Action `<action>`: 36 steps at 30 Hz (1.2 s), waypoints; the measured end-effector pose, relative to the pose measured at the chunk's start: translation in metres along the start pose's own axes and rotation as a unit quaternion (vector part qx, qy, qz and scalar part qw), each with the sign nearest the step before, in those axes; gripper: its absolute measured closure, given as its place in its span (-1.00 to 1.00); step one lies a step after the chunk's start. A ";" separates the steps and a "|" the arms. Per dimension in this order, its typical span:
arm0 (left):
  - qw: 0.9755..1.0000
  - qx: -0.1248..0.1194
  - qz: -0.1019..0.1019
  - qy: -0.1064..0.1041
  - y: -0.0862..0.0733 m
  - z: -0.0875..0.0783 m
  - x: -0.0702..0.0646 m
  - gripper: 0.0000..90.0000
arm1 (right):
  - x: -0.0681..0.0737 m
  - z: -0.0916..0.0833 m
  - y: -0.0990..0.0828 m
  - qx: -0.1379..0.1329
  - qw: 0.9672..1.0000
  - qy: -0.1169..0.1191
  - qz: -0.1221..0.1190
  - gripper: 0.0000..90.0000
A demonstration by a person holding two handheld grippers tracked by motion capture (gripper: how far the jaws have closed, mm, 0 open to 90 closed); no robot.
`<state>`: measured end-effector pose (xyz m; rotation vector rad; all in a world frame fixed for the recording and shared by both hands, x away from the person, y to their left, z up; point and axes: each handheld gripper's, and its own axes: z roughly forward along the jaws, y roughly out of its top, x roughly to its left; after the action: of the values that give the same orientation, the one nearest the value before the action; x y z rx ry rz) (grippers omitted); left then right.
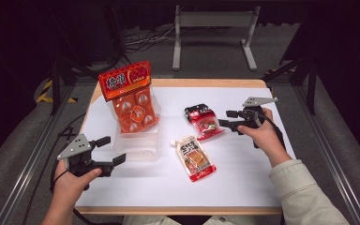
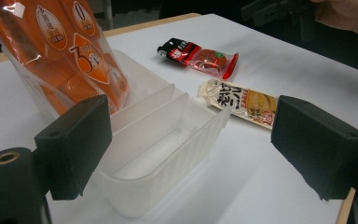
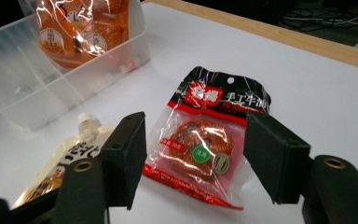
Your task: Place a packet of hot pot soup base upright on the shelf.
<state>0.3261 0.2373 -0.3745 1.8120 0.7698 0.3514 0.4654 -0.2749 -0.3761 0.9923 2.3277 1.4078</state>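
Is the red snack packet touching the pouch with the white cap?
Apart. In the high view, bare white table shows between the red snack packet and the pouch with the white cap.

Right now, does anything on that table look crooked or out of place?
Only the big orange snack bag: it stands tilted in the clear divided bin's far compartment, towering above the rim. Nothing looks spilled or torn.

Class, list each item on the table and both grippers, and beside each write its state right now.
Orange bag: upright in the bin's far compartment.
Bin: open, near compartments empty.
Red packet: flat on the table, sealed.
Spout pouch: flat, cap on.
Left gripper: open, holding nothing, beside the bin.
Right gripper: open, fingers either side of the red packet, not gripping it.
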 end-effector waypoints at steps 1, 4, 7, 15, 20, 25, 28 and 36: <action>1.000 0.003 0.001 0.000 -0.001 0.000 0.000 -0.70 | -0.003 0.004 0.003 0.000 1.000 0.003 0.000 -0.09; 1.000 0.006 0.003 -0.001 -0.003 0.000 -0.002 -0.70 | -0.010 0.013 0.008 0.002 1.000 0.006 0.007 -0.06; 1.000 0.007 0.003 0.001 -0.006 -0.001 -0.003 -0.71 | -0.019 0.024 0.015 0.018 1.000 0.011 0.023 -0.03; 1.000 0.015 0.002 -0.006 -0.009 0.007 -0.010 -0.68 | -0.033 0.053 0.021 0.032 0.999 -0.002 0.022 -0.08; 1.000 0.018 0.008 -0.012 -0.010 0.011 -0.013 -0.68 | -0.040 0.071 0.021 0.037 0.999 -0.017 0.016 -0.09; 1.000 0.017 0.001 -0.011 -0.012 0.012 -0.013 -0.68 | -0.050 0.090 0.020 0.061 0.997 -0.029 0.023 -0.17; 1.000 0.019 0.004 -0.014 -0.013 0.014 -0.012 -0.68 | -0.052 0.099 0.019 0.071 0.997 -0.035 0.025 -0.23; 1.000 0.022 0.006 -0.012 -0.015 0.016 -0.012 -0.69 | -0.051 0.120 0.020 0.095 0.994 -0.039 0.024 -0.31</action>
<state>0.3217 0.2214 -0.3924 1.8590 0.7567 0.3221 0.5746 -0.2206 -0.4260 1.1412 2.4282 1.1581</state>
